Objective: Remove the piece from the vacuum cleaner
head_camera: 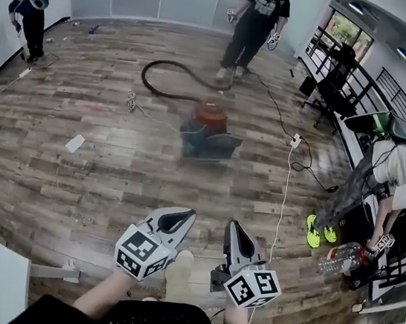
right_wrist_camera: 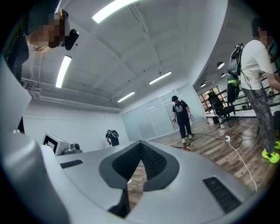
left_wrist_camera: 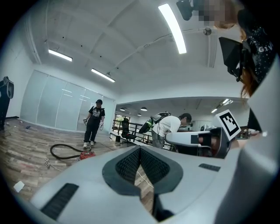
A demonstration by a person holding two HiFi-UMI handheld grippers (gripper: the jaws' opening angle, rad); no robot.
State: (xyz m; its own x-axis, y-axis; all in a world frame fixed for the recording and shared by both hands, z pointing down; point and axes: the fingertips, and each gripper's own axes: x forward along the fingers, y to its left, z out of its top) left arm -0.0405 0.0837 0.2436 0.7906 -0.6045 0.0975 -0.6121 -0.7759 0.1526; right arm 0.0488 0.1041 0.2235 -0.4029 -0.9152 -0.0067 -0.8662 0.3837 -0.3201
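A red and dark vacuum cleaner [head_camera: 209, 130] stands on the wooden floor in the middle of the head view, its black hose [head_camera: 171, 77] curling away behind it. The left gripper view shows the vacuum cleaner [left_wrist_camera: 87, 155] small and far off. My left gripper [head_camera: 176, 223] and right gripper [head_camera: 237, 239] are held close to my body at the bottom of the head view, well short of the vacuum. Both are shut with nothing between the jaws. The left gripper [left_wrist_camera: 140, 151] and right gripper [right_wrist_camera: 141, 145] tips meet in their own views.
A person [head_camera: 254, 24] stands beyond the vacuum holding grippers. Another person [head_camera: 379, 190] bends over at the right by a black railing [head_camera: 364, 83]. A third person [head_camera: 28, 19] stands far left. A white power strip [head_camera: 295, 140] and cables lie right of the vacuum; a white scrap [head_camera: 75, 143] lies left.
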